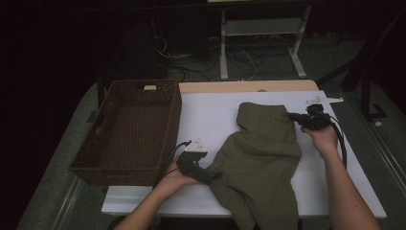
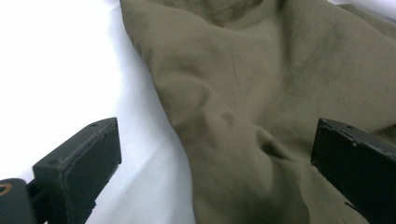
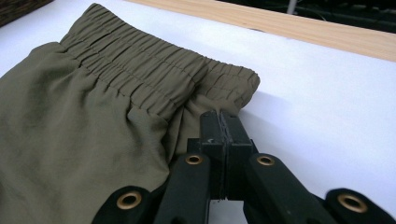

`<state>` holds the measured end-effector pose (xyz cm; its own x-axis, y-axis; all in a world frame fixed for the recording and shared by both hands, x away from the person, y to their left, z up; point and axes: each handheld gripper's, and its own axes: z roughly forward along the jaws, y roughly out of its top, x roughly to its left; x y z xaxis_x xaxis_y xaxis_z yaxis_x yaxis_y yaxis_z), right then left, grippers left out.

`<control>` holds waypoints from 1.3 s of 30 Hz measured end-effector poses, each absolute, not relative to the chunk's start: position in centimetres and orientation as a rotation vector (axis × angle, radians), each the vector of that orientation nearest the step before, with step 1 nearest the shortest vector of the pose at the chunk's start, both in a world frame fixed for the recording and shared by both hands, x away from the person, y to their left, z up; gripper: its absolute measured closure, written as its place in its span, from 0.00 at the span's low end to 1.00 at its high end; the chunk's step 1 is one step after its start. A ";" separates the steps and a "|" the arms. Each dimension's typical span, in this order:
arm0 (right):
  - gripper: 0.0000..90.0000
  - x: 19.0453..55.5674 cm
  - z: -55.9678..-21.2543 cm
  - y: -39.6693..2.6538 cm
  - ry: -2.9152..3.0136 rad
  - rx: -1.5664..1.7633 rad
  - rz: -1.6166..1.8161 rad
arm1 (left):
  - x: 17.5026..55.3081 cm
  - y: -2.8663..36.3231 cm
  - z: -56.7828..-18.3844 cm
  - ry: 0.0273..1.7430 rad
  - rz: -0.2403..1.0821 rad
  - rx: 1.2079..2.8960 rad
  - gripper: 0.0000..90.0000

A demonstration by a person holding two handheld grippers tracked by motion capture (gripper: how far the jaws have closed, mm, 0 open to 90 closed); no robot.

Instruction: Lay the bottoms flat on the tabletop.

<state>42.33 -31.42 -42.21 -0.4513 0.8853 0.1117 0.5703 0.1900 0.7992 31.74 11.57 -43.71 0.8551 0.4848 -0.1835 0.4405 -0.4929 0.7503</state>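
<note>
My right gripper (image 3: pixel 223 122) pinches the olive shorts (image 1: pixel 261 153) at the waistband corner, 3 o'clock side of the table (image 1: pixel 210 120). My left gripper (image 2: pixel 210 158) stands wide at their 9 o'clock edge. I judge folding underway; next, left must clamp.

The high view is dim: the room around the tabletop (image 1: pixel 268 201) is almost black, and only the white surface is clearly lit. The picture is soft and a little grainy, and the brown basket (image 1: pixel 129 129) on the left keeps little detail. The two gripper views are much brighter. In the left gripper view the white surface is overexposed, nearly without texture, and the olive cloth (image 2: pixel 261 93) looks blurred. In the right gripper view the cloth's gathered band is sharp, with a soft shadow on the white beside its right end.
</note>
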 end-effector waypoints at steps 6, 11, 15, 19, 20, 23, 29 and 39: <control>0.98 42.5 -42.8 -32.8 2.066 1.418 1.107 | 31.7 11.6 -43.7 0.671 0.064 2.159 0.01; 0.98 42.7 -44.1 -33.4 2.083 1.468 1.036 | 31.7 11.5 -43.7 0.671 0.063 2.162 0.01; 0.98 43.0 -45.1 -33.3 2.092 1.498 1.008 | 31.7 11.5 -43.8 0.672 0.064 2.163 0.01; 0.97 43.0 -45.5 -33.2 2.100 1.506 0.988 | 31.8 11.5 -43.8 0.675 0.061 2.162 0.01; 0.97 43.0 -45.6 -33.2 2.103 1.503 0.982 | 31.8 11.5 -43.8 0.676 0.060 2.162 0.01; 0.96 43.0 -45.7 -33.2 2.100 1.520 0.992 | 31.7 11.4 -43.8 0.674 0.059 2.163 0.01; 0.80 42.8 -45.3 -33.2 2.098 1.517 0.994 | 31.7 11.5 -43.8 0.675 0.061 2.163 0.01; 0.64 41.8 -43.2 -33.2 2.100 1.490 1.114 | 31.7 11.4 -43.9 0.665 0.063 2.170 0.01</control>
<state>41.79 -33.21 -43.15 -0.3954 0.9039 0.1632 0.6420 0.1450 0.7529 31.70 11.37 -43.86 0.8576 0.4817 -0.1802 0.4390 -0.5031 0.7444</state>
